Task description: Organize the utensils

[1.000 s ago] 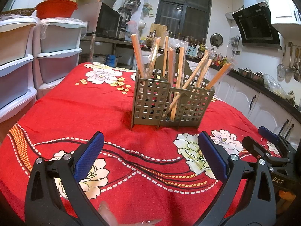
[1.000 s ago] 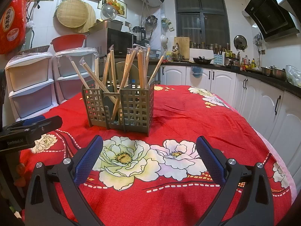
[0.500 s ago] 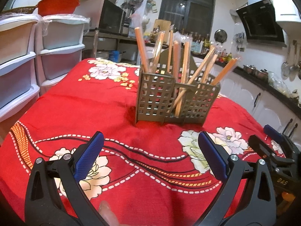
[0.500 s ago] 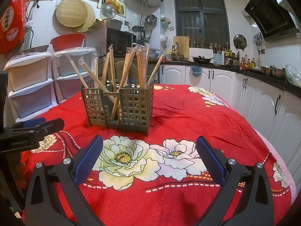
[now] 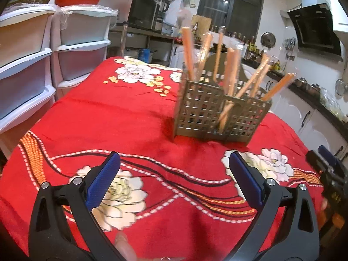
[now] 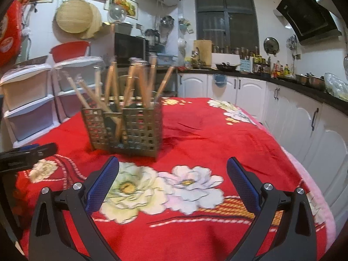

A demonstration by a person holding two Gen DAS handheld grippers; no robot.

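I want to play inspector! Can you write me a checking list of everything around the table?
Surface: table under a red flowered cloth, a little wrinkled.
Job's things: grey grid utensil holder upright on the cloth; wrapped wooden chopsticks stand and lean in its compartments, some tipped outward.
Clutter: nothing seen loose on the cloth.
Grippers: left gripper has its jaws wide apart, holding nothing, short of the holder; right gripper is the same.
Cables: nothing seen.
Surroundings: white drawer units beside the table, red basin on top, microwave, white cabinets, range hood, dark window.
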